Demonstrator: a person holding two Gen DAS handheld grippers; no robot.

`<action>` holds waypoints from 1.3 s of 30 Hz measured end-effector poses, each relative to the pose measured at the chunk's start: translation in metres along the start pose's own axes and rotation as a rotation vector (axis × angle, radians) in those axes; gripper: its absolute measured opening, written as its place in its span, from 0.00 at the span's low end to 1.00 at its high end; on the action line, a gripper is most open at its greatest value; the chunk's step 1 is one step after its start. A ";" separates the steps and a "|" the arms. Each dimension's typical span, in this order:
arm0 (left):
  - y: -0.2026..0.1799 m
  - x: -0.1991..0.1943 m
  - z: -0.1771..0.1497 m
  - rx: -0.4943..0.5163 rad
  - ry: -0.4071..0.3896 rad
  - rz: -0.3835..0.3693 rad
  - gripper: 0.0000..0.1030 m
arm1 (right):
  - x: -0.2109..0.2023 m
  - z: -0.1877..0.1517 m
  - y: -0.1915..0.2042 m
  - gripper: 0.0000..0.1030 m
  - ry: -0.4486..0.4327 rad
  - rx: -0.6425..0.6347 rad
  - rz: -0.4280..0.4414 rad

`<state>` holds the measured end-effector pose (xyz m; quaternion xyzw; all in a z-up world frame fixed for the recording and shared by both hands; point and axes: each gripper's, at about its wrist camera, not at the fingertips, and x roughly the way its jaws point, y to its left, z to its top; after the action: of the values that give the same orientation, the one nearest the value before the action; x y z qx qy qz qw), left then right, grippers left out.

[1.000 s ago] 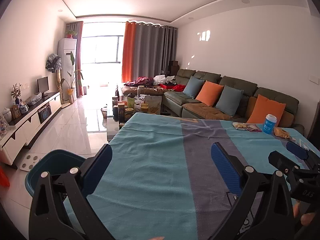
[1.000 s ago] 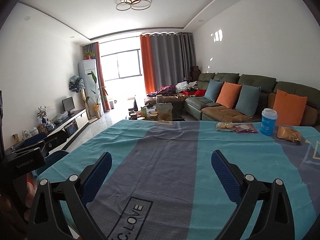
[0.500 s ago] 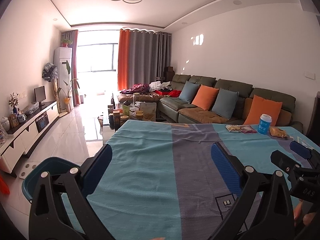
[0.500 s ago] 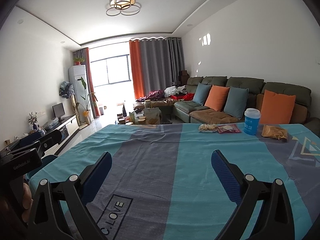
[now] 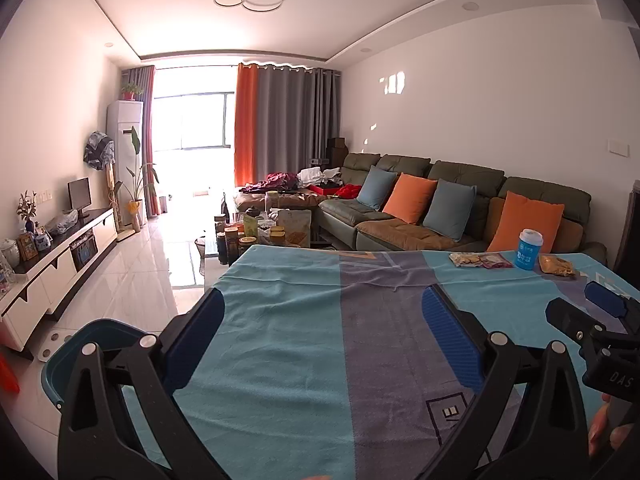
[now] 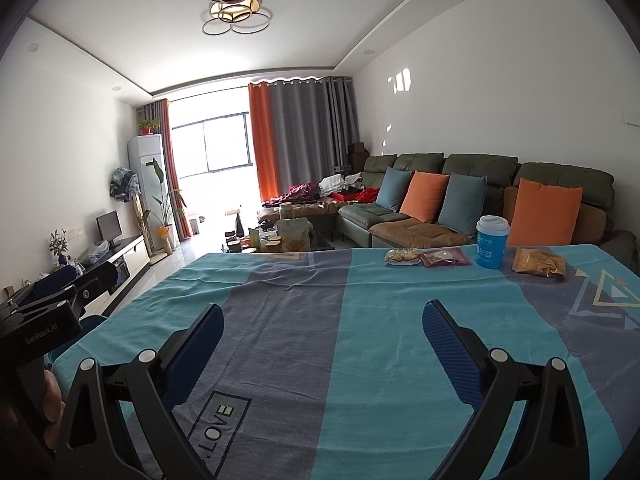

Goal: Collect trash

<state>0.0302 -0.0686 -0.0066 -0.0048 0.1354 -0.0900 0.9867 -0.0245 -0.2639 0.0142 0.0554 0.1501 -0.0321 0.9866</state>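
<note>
On the far right of the teal and grey cloth-covered table [image 6: 360, 344] lie a pale snack packet [image 6: 402, 257], a red packet [image 6: 445, 257], a blue cup with a white lid [image 6: 492, 246] and a crumpled orange-brown bag [image 6: 538, 267]. The same items show in the left wrist view: cup [image 5: 529, 249], packets [image 5: 478, 260], brown bag [image 5: 557, 265]. My left gripper [image 5: 323, 322] is open over the table's near left part, nothing between its blue pads. My right gripper [image 6: 323, 322] is open over the near middle, well short of the trash. A teal bin [image 5: 86, 344] stands on the floor left of the table.
A green sofa [image 6: 472, 200] with orange and blue cushions runs behind the table. A cluttered coffee table [image 5: 260, 236] stands beyond the far edge. A white TV cabinet [image 5: 56, 264] lines the left wall. A person's fingers [image 5: 608, 426] hold the right gripper's handle.
Both cameras have tilted upward, so the table and the trash sit lower in view and more ceiling shows. Both grippers stay open and hold nothing.
</note>
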 end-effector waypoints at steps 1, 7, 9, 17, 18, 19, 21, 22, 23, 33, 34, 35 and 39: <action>0.000 0.000 0.000 0.000 0.000 0.000 0.95 | 0.000 0.000 -0.001 0.93 -0.002 0.000 -0.002; -0.002 0.000 0.000 0.004 -0.004 0.005 0.95 | -0.002 0.001 -0.004 0.93 -0.010 0.003 -0.008; -0.002 0.001 0.000 0.004 -0.004 0.006 0.95 | -0.002 0.002 -0.004 0.93 -0.012 0.003 -0.014; -0.002 0.002 0.001 0.008 -0.010 0.018 0.95 | -0.002 0.003 -0.006 0.93 -0.016 0.006 -0.017; -0.002 0.003 0.001 0.008 -0.009 0.017 0.95 | -0.002 0.004 -0.005 0.93 -0.018 0.004 -0.019; -0.002 0.003 0.001 0.007 -0.009 0.019 0.95 | -0.002 0.004 -0.005 0.93 -0.021 0.002 -0.021; -0.002 0.003 0.000 0.009 -0.012 0.022 0.95 | -0.003 0.004 -0.005 0.93 -0.031 0.001 -0.021; -0.002 0.003 0.000 0.008 -0.011 0.023 0.95 | -0.003 0.004 -0.005 0.93 -0.037 0.001 -0.023; -0.001 0.002 0.000 0.009 -0.012 0.022 0.95 | -0.003 0.005 -0.006 0.93 -0.044 0.002 -0.023; -0.004 0.003 0.001 0.018 -0.017 0.027 0.95 | -0.008 0.004 -0.008 0.93 -0.066 0.010 -0.039; -0.004 0.004 0.001 0.017 -0.018 0.028 0.95 | -0.008 0.005 -0.008 0.93 -0.070 0.007 -0.041; -0.004 0.004 0.001 0.017 -0.020 0.028 0.95 | -0.009 0.005 -0.008 0.93 -0.072 0.005 -0.040; -0.006 0.004 0.001 0.022 -0.025 0.034 0.95 | -0.011 0.006 -0.008 0.93 -0.079 0.002 -0.041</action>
<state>0.0331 -0.0751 -0.0061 0.0070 0.1221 -0.0748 0.9897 -0.0334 -0.2722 0.0224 0.0519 0.1123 -0.0544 0.9908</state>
